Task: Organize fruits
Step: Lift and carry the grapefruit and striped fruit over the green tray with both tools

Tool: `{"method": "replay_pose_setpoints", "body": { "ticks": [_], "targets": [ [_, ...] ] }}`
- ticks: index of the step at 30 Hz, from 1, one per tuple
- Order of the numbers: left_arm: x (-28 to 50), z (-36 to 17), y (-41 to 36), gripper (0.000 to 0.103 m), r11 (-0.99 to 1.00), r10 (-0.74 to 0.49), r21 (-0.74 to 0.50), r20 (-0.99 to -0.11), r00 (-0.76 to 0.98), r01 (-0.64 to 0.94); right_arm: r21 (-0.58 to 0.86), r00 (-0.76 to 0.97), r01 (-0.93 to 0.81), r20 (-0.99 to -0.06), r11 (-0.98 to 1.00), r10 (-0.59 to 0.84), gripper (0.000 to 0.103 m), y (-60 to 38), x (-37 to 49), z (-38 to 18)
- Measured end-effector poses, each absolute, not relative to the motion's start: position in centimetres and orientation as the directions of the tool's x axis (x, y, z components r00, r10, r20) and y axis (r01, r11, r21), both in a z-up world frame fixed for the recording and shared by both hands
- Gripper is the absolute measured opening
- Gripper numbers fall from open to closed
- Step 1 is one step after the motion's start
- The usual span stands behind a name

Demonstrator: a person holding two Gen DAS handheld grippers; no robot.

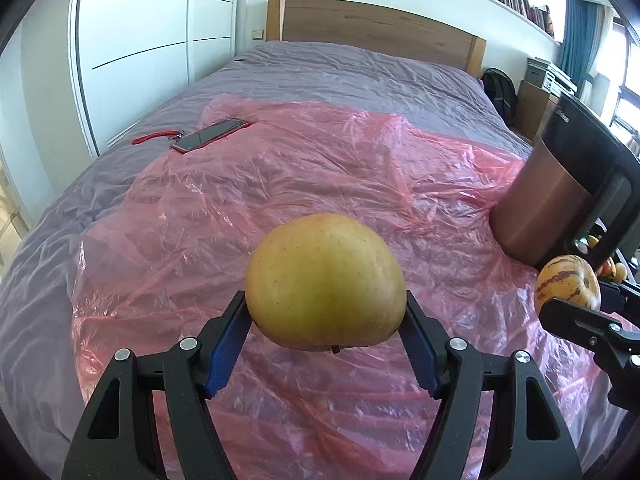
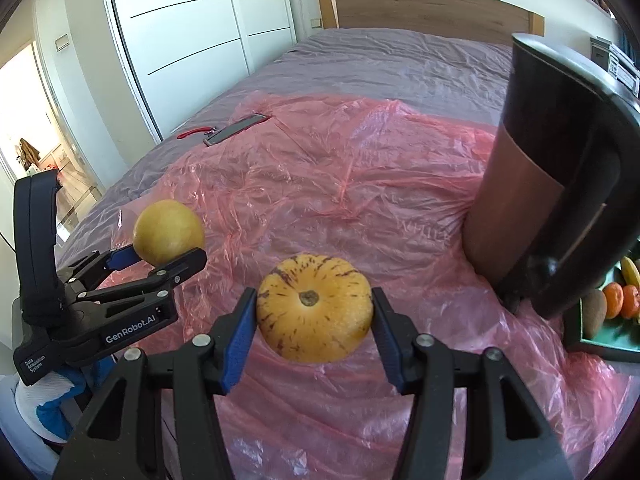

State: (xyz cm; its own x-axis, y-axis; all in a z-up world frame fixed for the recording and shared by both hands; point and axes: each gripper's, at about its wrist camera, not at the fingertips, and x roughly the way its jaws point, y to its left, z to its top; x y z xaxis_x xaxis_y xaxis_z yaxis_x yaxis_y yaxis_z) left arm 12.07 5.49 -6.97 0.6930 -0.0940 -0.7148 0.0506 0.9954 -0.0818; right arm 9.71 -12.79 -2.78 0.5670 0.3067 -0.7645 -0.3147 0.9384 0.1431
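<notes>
**Two fruits in hand, tray to the right**

My left gripper (image 1: 326,344) clamps a yellow apple (image 1: 325,282); my right gripper (image 2: 314,334) clamps a striped melon (image 2: 315,308). Fruit tray (image 2: 600,342) lies right, behind the copper canister (image 2: 516,216); right hand nearer.

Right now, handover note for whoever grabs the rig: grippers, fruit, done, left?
Left gripper: shut on the yellow apple, held above the pink plastic sheet.
Right gripper: shut on the striped yellow melon, also in the air.
Green tray at far right holds tangerines, a kiwi and a banana, beside the copper-and-black canister.
Done: both fruits picked up.
Left: set each one down; destination not evident.
</notes>
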Motion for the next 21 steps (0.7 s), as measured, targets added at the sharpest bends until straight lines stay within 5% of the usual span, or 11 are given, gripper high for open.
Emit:
{"method": "replay_pose_setpoints", "body": {
  "ticks": [21],
  "targets": [
    [6.1, -3.1, -8.0, 0.067, 0.922, -0.333, -0.113, -0.718, 0.611, 0.370, 0.174, 0.669, -0.057, -0.725, 0.983, 0.167, 0.061, -28.1, 3.1, -0.8]
  ]
}}
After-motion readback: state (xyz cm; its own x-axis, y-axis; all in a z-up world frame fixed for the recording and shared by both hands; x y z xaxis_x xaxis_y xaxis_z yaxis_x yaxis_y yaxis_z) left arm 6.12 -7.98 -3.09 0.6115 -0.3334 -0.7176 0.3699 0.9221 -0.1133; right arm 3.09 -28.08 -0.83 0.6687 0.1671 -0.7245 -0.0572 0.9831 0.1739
